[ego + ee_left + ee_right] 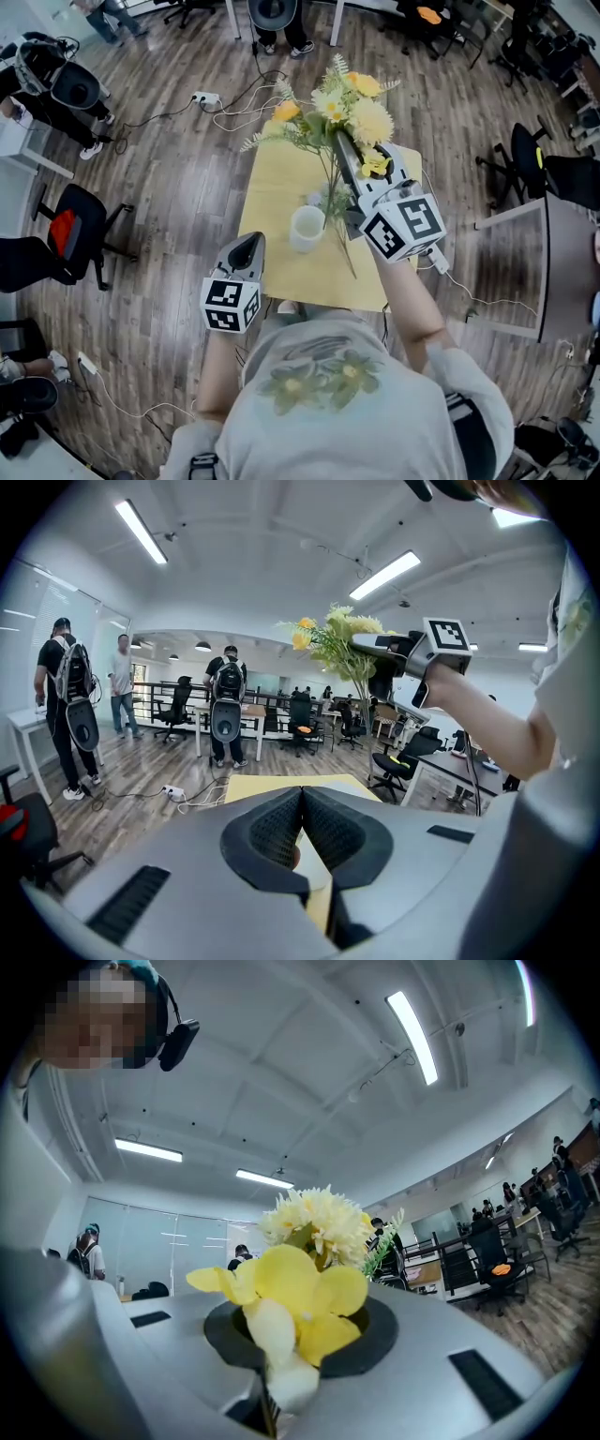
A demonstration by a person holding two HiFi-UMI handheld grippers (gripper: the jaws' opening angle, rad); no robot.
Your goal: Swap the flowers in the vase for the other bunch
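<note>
The small yellow rectangular table (277,197) has bare wood floor along its left edge. A white power strip with cables (204,97) lies at upper left, and a grey desk (562,262) crowds the right. The white round vase (307,228) stands near the table's lower edge. Above it, the right gripper (342,155) clamps the stems of the yellow and cream flower bunch (352,108). The left gripper (249,246), lower left, has its jaws pressed together on nothing.

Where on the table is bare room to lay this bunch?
Bare: the yellow tabletop between the white cup-shaped vase and its left edge. Crowded: right of the vase, where stems of the yellow flower bunch hang from the right gripper.
</note>
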